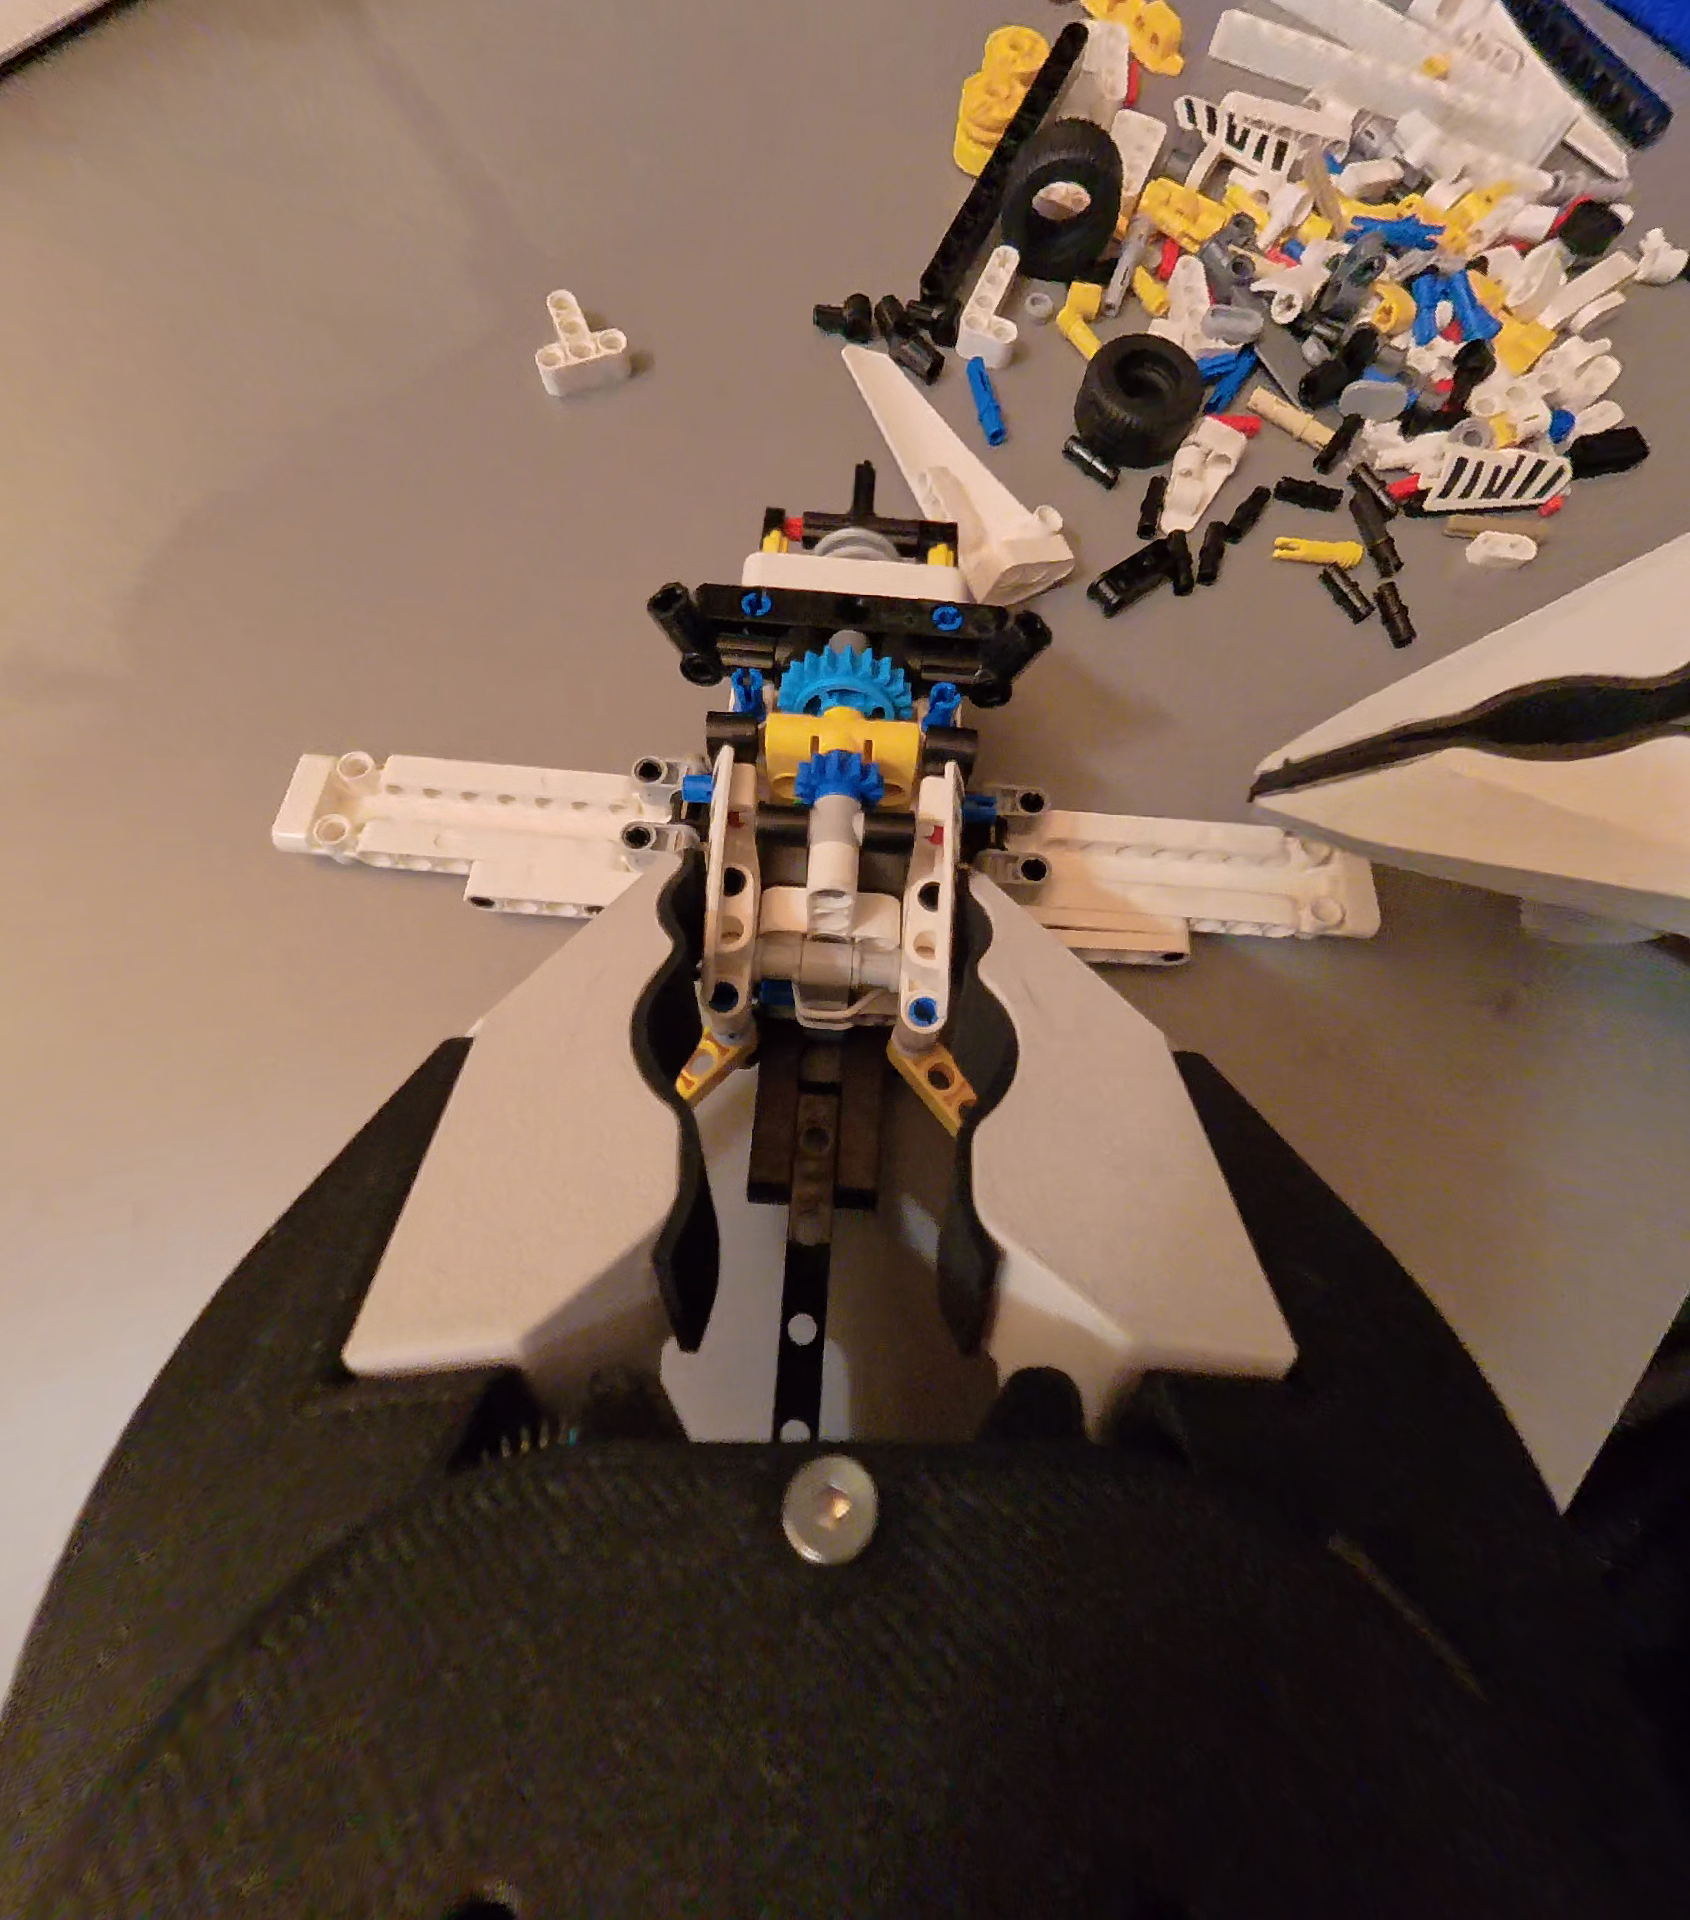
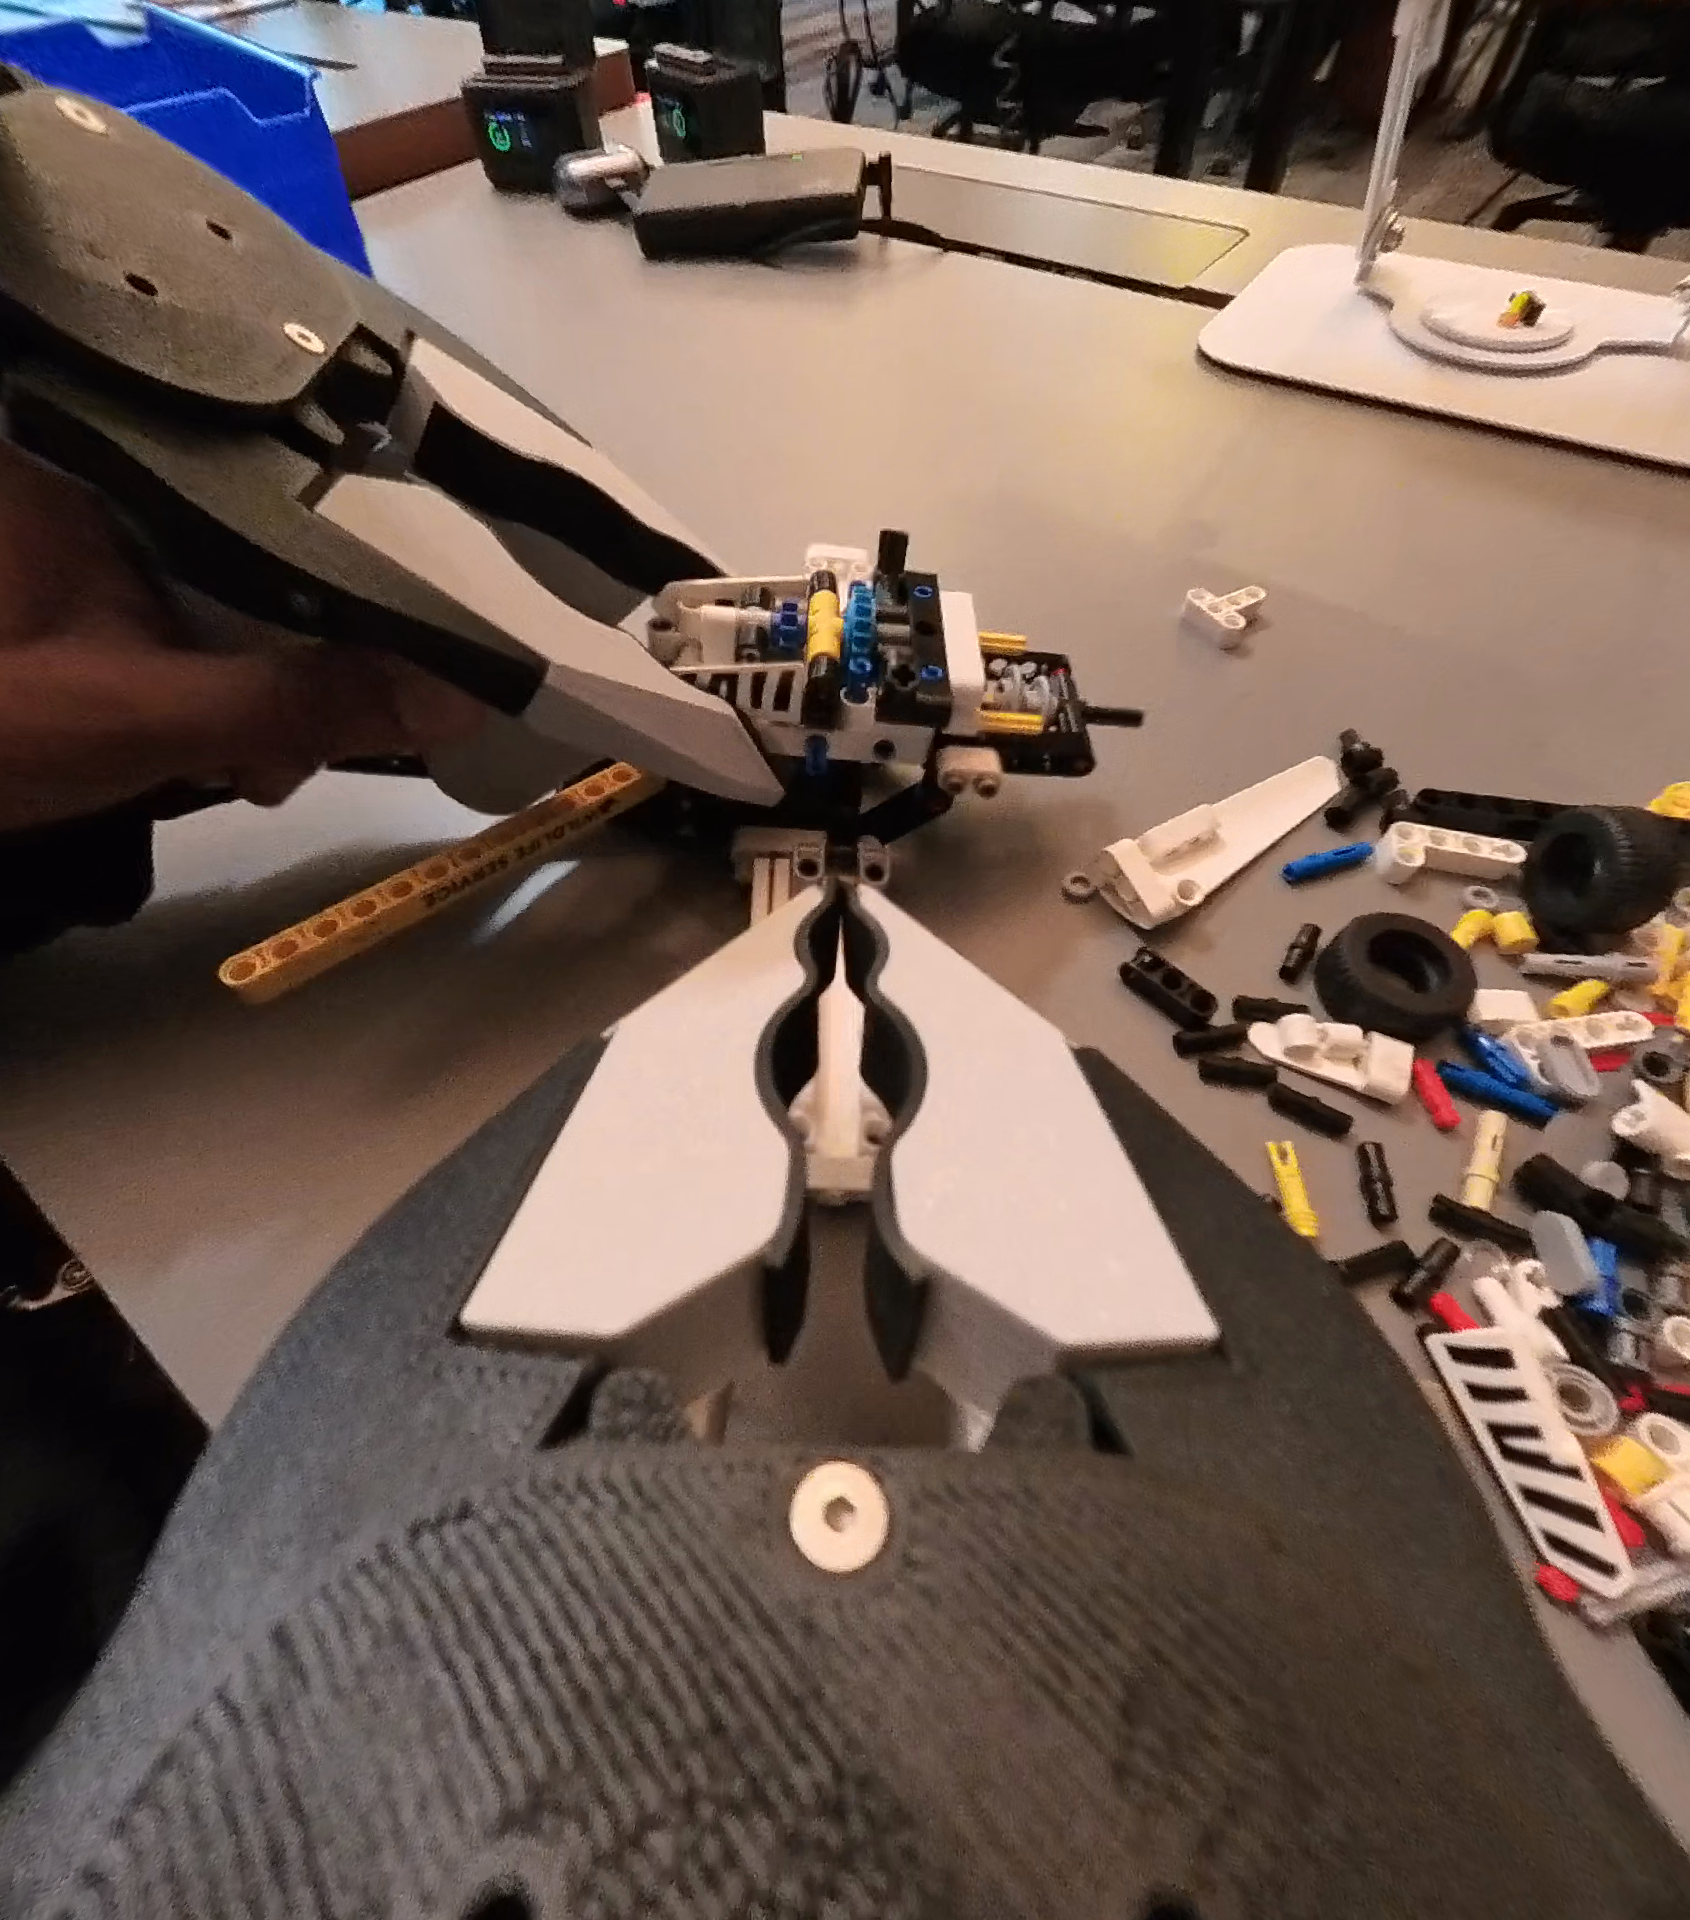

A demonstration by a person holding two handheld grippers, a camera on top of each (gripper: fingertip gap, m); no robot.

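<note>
Clamping the toy-brick model point(image 1: 836, 790) by its white side plates, the left gripper point(image 1: 825, 935) is pressing both wavy black pads against it; only the right wrist view is showing the model lifted off the grey table point(image 2: 1080, 499), a yellow holed beam point(image 2: 425, 873) trailing beneath; the right gripper point(image 2: 839, 914) is pinching shut on the model's thin white wing panel point(image 2: 836, 1039); glossy loose pieces point(image 2: 1599, 1143) are lying heaped by the table's right edge.

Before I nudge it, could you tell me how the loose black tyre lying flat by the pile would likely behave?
The black tyre lies flat on its side, so it would probably slide, not roll. It is a hollow ring with no hub, so it is likely light and squashy. Its treaded surface may drag on the table.
</note>
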